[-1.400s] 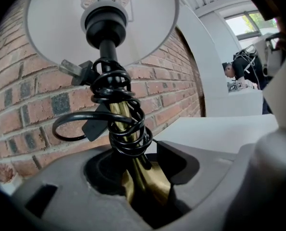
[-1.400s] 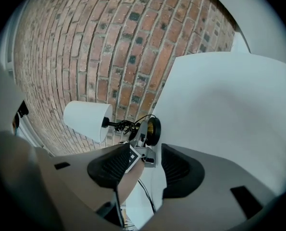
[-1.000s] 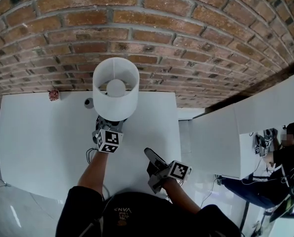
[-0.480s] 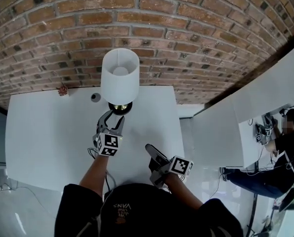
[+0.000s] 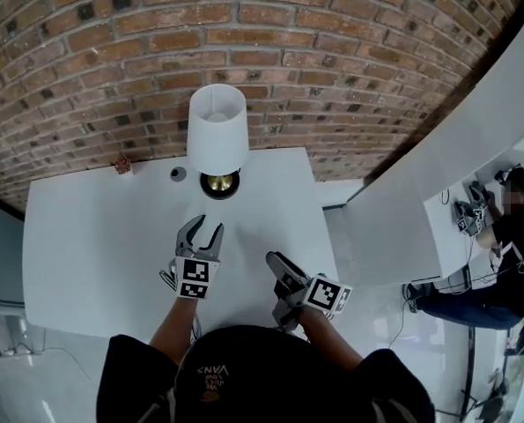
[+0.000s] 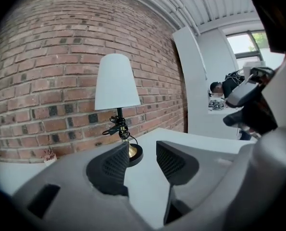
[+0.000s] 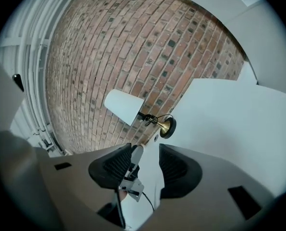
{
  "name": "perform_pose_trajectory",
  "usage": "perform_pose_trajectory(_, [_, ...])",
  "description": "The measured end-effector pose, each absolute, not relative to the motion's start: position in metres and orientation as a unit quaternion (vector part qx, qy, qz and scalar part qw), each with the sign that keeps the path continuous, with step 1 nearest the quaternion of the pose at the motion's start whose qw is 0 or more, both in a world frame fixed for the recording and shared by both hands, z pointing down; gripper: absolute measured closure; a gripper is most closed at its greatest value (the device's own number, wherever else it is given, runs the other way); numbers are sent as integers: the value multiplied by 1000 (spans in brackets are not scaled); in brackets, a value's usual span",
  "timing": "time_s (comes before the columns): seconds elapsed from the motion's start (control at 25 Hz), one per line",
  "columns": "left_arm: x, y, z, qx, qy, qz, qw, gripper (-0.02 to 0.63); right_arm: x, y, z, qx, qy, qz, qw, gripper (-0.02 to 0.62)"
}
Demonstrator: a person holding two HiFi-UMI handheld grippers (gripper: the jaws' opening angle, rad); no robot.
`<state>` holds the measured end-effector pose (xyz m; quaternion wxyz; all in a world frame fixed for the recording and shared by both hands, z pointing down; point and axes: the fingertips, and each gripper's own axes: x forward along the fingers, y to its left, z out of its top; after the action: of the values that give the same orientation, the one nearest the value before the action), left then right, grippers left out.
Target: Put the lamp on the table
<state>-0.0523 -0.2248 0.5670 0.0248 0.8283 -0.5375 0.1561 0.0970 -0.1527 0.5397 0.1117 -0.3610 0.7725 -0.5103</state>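
A red brick wall [image 5: 288, 51] rises behind a white table [image 5: 85, 245], a tall white partition [image 5: 420, 192] stands just to the table's right, a pale glossy floor [image 5: 24, 386] lies below, and daylight enters a window [image 6: 248, 44] beneath a ribbed white ceiling [image 6: 200, 4].

one lamp [image 5: 217, 130], with one white shade and one brass base. one white desk [image 5: 94, 236]. two tools: the left tool [image 5: 202, 228] and the right tool [image 5: 277, 263]. one small round grey thing [image 5: 178, 174], one small reddish thing [image 5: 122, 165]. one person [image 5: 512, 236] at the far right.
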Motion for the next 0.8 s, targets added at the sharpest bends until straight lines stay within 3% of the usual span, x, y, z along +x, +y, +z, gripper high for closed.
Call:
perform_pose_trajectory(0.28, [-63, -181, 551, 842, -511, 169, 22, 464, 79, -135, 535, -394, 779, -476, 107, 437])
perform_pose_trajectory(0.8, [-83, -125, 519, 875, -461, 147, 25, 574, 39, -114, 521, -432, 814, -380, 78, 544])
